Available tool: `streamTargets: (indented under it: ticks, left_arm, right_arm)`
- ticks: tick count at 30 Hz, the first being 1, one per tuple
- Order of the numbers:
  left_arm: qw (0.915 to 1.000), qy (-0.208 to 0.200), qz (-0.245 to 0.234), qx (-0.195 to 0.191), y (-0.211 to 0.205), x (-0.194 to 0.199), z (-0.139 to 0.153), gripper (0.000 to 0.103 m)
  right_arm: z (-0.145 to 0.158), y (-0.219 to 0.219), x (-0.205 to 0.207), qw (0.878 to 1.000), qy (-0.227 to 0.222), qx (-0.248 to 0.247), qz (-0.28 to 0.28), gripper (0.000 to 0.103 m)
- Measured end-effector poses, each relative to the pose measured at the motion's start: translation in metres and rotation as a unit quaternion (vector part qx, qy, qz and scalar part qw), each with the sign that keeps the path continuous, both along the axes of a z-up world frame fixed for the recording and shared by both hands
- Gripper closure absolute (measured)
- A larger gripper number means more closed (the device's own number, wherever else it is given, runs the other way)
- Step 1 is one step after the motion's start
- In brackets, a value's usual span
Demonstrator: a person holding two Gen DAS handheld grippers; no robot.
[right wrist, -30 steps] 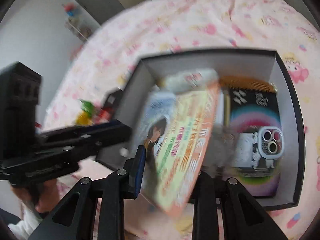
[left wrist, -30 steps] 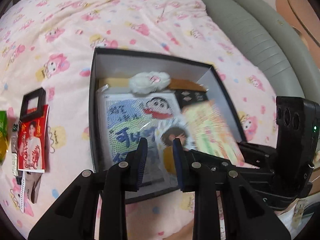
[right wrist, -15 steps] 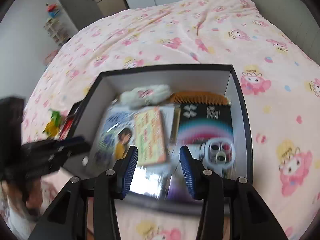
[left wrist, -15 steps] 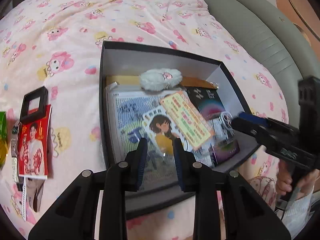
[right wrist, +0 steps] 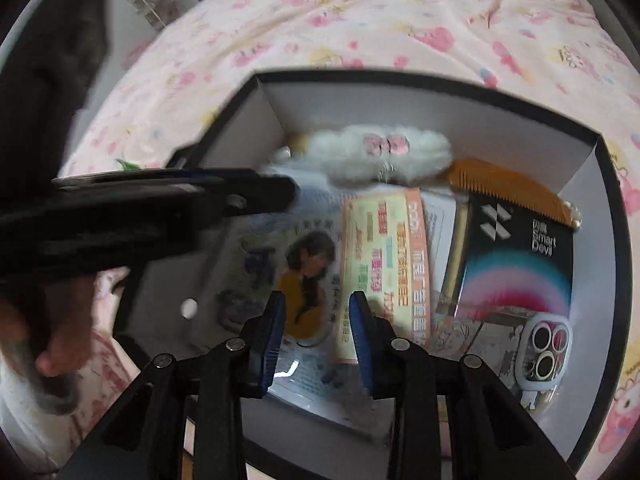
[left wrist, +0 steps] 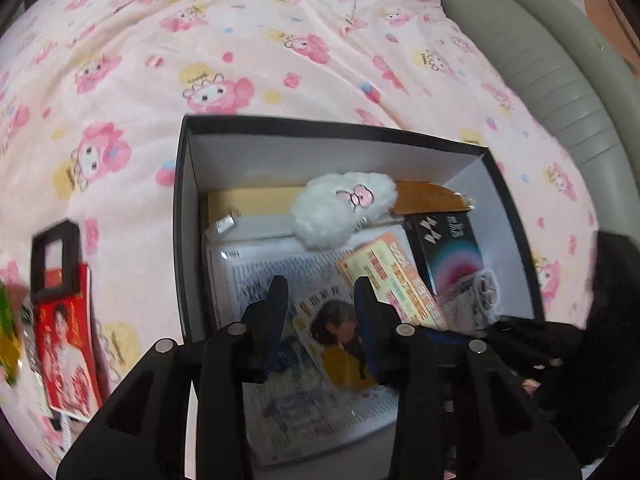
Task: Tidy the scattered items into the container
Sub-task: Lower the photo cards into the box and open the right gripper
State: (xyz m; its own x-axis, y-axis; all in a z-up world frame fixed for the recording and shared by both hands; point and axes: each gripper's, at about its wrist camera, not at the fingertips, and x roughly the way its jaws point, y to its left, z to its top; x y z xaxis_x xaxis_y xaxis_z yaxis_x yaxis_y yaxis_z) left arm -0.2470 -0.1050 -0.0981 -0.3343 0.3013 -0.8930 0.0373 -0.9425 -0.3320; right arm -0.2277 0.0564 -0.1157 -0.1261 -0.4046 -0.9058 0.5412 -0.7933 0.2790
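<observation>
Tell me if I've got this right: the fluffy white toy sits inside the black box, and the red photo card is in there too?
Not quite. The fluffy white toy is inside the black box, but the left wrist view shows the red photo card lying outside it on the pink bedspread.

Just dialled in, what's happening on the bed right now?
Both grippers hover open and empty over the black box on the pink bedspread: left gripper, right gripper. Inside lie a fluffy white plush, an orange leaflet, a comb and a phone case. A red photo card and a black frame remain outside.
</observation>
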Motion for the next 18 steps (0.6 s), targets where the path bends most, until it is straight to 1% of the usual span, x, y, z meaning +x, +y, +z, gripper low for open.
streamTargets:
  ticks: [1, 3, 4, 5, 6, 8, 10, 11, 13, 14, 15, 16, 17, 18]
  left_arm:
    - [1.0000, 0.000, 0.000, -0.004, 0.001, -0.003, 0.000, 0.066]
    - [1.0000, 0.003, 0.001, -0.009, 0.003, -0.005, -0.001, 0.064]
    - [0.9999, 0.005, -0.002, -0.011, 0.003, -0.004, -0.001, 0.064]
    - [0.9999, 0.009, -0.005, -0.014, 0.003, -0.004, -0.002, 0.064]
    - [0.9998, 0.014, -0.006, -0.015, 0.003, -0.003, -0.002, 0.064]
    - [0.9995, 0.024, -0.013, -0.017, 0.004, 0.000, -0.002, 0.064]
    - [0.9989, 0.032, -0.022, -0.024, 0.006, 0.001, -0.001, 0.064]
    - [0.9988, 0.035, -0.026, -0.025, 0.007, 0.001, -0.001, 0.061]
    - [0.9988, 0.036, -0.028, -0.019, 0.010, 0.000, -0.001, 0.055]
    - [0.9988, 0.035, -0.030, -0.014, 0.012, -0.001, -0.001, 0.048]
    - [0.9986, 0.037, -0.034, -0.015, 0.016, -0.001, 0.001, 0.048]
    - [0.9981, 0.042, -0.044, -0.013, 0.020, -0.002, 0.002, 0.048]
    - [0.9975, 0.043, -0.055, -0.009, 0.025, -0.002, 0.002, 0.049]
    - [0.9970, 0.042, -0.064, -0.010, 0.030, -0.005, 0.001, 0.049]
  right_arm:
    - [0.004, 0.004, -0.005, 1.000, 0.018, 0.007, -0.022, 0.074]
    - [0.003, 0.011, -0.017, 0.996, 0.050, 0.045, -0.066, 0.074]
    - [-0.001, 0.013, -0.024, 0.993, 0.055, 0.063, -0.081, 0.074]
    - [-0.007, 0.014, -0.029, 0.992, 0.049, 0.074, -0.086, 0.074]
    - [-0.013, 0.014, -0.034, 0.993, 0.036, 0.077, -0.084, 0.074]
    - [-0.022, 0.012, -0.034, 0.995, 0.003, 0.069, -0.072, 0.074]
    - [-0.019, 0.009, -0.025, 0.997, -0.002, 0.054, -0.054, 0.074]
    - [-0.017, 0.007, -0.021, 0.998, -0.006, 0.045, -0.045, 0.074]
    - [-0.014, 0.003, -0.009, 0.999, -0.036, 0.013, -0.012, 0.074]
    - [-0.012, 0.001, -0.004, 0.999, -0.045, 0.005, -0.001, 0.074]
    - [-0.012, 0.000, 0.000, 0.999, -0.052, 0.001, 0.008, 0.074]
    - [-0.010, -0.001, 0.003, 0.998, -0.054, 0.002, 0.017, 0.074]
    - [-0.008, 0.000, 0.005, 0.999, -0.046, 0.008, 0.018, 0.074]
    - [-0.005, 0.003, 0.005, 0.999, -0.027, 0.024, 0.009, 0.074]
